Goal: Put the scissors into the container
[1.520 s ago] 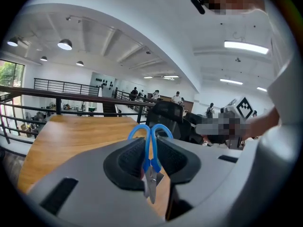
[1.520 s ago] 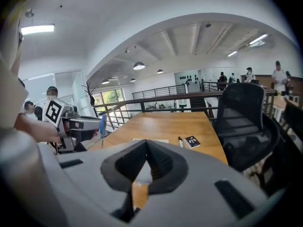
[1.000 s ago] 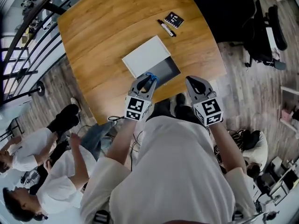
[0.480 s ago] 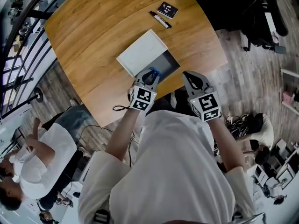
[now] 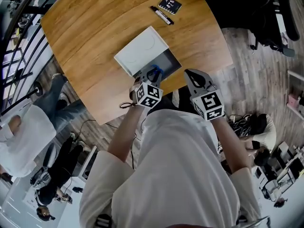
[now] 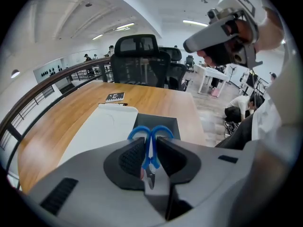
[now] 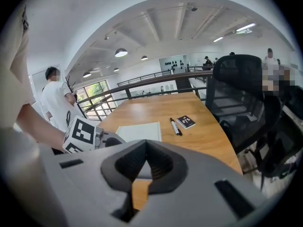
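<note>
**Desk:** What's in the left tool right now?

**Me:** My left gripper [image 5: 152, 75] is clamped on the scissors [image 6: 150, 145]. The pads pinch the shank, the blue loops stick out ahead and the blade tips point back toward me. Gripped that way, I reckon the handles go in first.

**Desk:** And where's that against the box?

**Me:** The loops hang right at the near rim of the container [image 5: 170, 62]. That's the dark tray on the table [image 5: 95, 27], and its white lid [image 5: 141, 50] lies pushed off to the far left side, which leaves the opening facing me. The scissors aren't in yet, they're in the air at the edge.

**Desk:** Pose?

**Me:** The left tool is tipped steeply down, nose aimed into the opening, with the forearm reaching out from the body. I'd say it's lined up for a drop.

**Desk:** And the right?

**Me:** My right gripper [image 7: 146, 143] has its jaws together on nothing. It sits beside the left, off the table's near edge, angled down more gently and well out of the way.
</note>
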`<action>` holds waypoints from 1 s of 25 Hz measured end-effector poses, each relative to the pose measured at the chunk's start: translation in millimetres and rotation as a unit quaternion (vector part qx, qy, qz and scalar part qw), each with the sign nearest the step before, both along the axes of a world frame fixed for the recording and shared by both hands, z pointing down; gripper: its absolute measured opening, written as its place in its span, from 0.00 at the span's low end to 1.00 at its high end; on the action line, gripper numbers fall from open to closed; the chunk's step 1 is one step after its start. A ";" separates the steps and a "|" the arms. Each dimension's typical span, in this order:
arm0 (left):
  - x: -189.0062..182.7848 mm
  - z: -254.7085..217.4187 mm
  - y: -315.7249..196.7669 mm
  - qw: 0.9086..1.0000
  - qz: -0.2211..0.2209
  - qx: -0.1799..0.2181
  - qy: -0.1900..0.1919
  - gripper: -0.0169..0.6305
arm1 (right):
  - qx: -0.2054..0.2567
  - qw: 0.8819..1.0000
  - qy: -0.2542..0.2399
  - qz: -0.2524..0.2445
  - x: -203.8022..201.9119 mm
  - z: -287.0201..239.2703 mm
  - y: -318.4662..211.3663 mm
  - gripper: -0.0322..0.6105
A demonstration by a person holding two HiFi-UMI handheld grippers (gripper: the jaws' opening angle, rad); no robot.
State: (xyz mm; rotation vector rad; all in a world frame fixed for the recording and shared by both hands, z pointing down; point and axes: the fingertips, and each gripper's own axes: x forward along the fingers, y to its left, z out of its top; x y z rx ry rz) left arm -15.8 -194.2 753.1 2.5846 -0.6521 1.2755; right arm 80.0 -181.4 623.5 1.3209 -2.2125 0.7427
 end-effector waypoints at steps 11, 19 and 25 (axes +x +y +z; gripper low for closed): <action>7.6 40.9 -10.4 0.999 -0.025 -0.024 -0.037 0.14 | -0.021 0.999 -0.003 -0.026 10.9 16.8 -9.7 0.05; -0.3 66.8 -12.3 0.996 -0.038 -0.044 -0.069 0.14 | -0.034 0.999 -0.004 -0.038 16.8 28.7 -15.6 0.05; -12.3 82.2 -14.4 0.992 -0.067 -0.051 -0.098 0.14 | -0.035 0.998 -0.008 -0.052 11.5 36.7 -19.7 0.05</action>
